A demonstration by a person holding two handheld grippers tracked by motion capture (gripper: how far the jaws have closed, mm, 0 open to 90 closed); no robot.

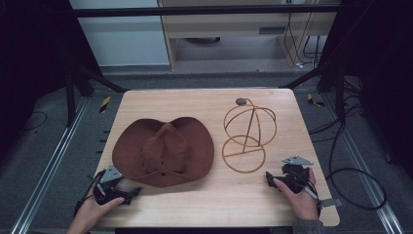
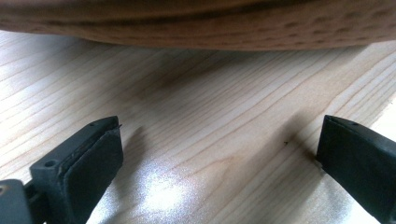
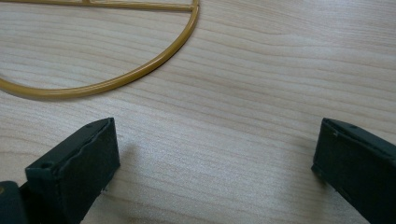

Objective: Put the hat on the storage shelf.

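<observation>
Ideally, the left gripper [image 1: 127,193], jaws wide, slides low so the hat [image 1: 163,151] brim just ahead enters between them.

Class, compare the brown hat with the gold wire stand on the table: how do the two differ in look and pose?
The hat is dark brown, solid and soft-looking, while the wire stand is a thin gold open frame you can see through. The hat lies low and wide with its brim curled up; the stand rises from a flat ring into a rounded cage. The hat lies nearer the left gripper, the stand nearer the right gripper. Both rest on the wooden table, untouched.
</observation>
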